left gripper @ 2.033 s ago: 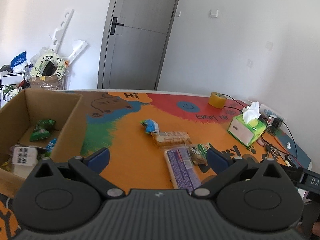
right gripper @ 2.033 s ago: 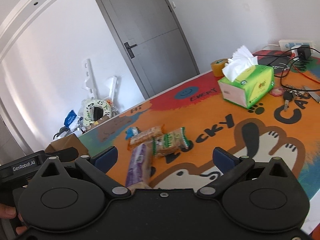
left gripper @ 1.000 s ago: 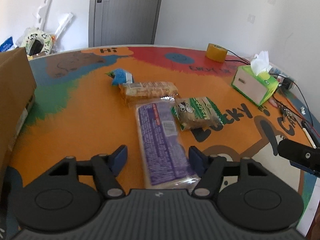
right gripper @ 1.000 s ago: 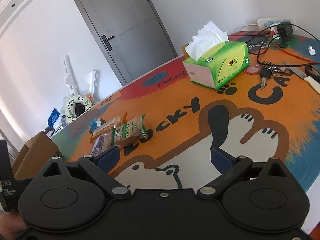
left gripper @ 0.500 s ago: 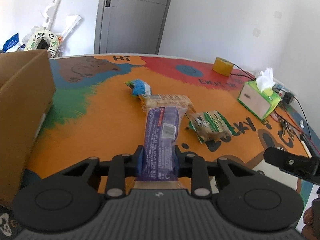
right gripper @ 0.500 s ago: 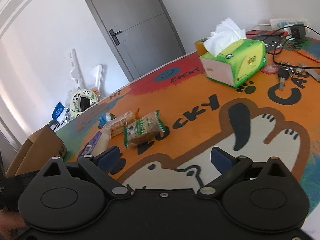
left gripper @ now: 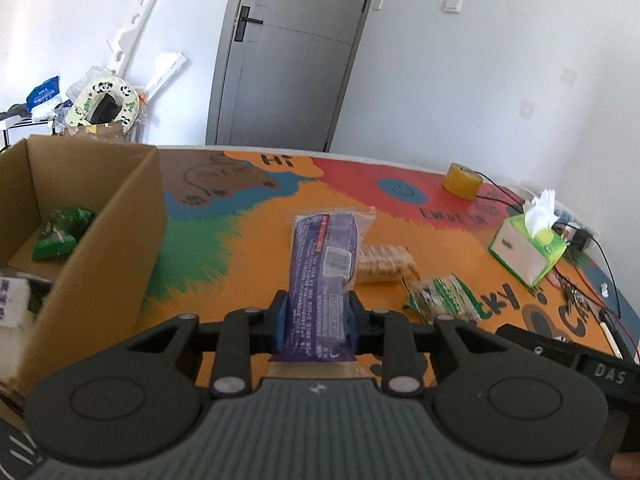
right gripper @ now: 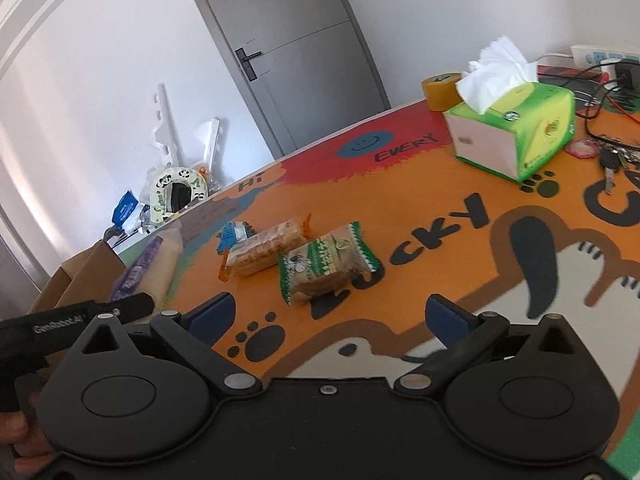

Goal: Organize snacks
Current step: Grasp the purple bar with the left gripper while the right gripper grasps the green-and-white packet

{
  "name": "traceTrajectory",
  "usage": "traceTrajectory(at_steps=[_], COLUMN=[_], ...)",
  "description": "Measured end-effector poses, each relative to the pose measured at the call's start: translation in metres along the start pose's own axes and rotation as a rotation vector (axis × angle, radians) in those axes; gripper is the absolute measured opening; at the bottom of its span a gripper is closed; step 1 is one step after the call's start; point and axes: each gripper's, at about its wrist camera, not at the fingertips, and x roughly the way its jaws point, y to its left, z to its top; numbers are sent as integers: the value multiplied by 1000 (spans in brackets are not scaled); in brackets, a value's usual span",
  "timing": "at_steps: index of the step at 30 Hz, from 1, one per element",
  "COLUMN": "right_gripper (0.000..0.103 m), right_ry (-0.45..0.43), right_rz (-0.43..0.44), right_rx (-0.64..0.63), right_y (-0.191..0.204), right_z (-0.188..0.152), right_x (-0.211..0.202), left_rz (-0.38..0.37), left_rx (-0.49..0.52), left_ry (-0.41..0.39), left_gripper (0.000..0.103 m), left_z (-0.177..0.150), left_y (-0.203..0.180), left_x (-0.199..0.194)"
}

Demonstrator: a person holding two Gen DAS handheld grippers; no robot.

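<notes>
Left fingers (left gripper: 316,316) clamp purple snack pack (left gripper: 322,280); right fingers (right gripper: 330,316) spread wide, empty.

A room in a home, with plain white walls and a grey interior door (left gripper: 288,52) with a lever handle. Household clutter piled in the corner by the door: bags, white foam packing pieces (left gripper: 132,36), a panda-print item (left gripper: 105,104). A table under a colourful cartoon mat (right gripper: 440,216), bearing a tissue box (right gripper: 516,128), keys (right gripper: 612,158) and a tape roll (left gripper: 461,181).
</notes>
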Motion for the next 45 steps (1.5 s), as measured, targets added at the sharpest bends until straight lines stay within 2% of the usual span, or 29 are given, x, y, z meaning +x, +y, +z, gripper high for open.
traceTrajectory(at_steps=[12,22,31,32,35,36,38,42,45], right_gripper=[103,103,103,99,77,69,59,51,50], right_ry=[47,76,86,84,72,75,74,69,57], right_rz=[-56,-109,-116,-122,-144,-134,-118,-86,-78], right_rx=[-115,-168,-215,-227,-278,-280,-271,-241,-233], right_y=[26,26,25,27,31,32,32,29,31], right_z=[17,26,24,23,20,20,20,20,16], right_x=[48,78,91,91,87,85,79,66,56], left_rz=[-5,2,9,10,9,9,7,0,-6], left_rx=[-25,-28,-19,-18,-16,-14,-12,-7,-5], left_ry=[-4,30,59,60,59,58,56,46,31], left_gripper=[28,28,28,28,28,28,28,28,28], left_z=[11,17,15,15,15,15,14,12,12], left_y=[19,22,19,19,18,17,15,11,10], left_x=[6,29,41,41,41,40,39,30,21])
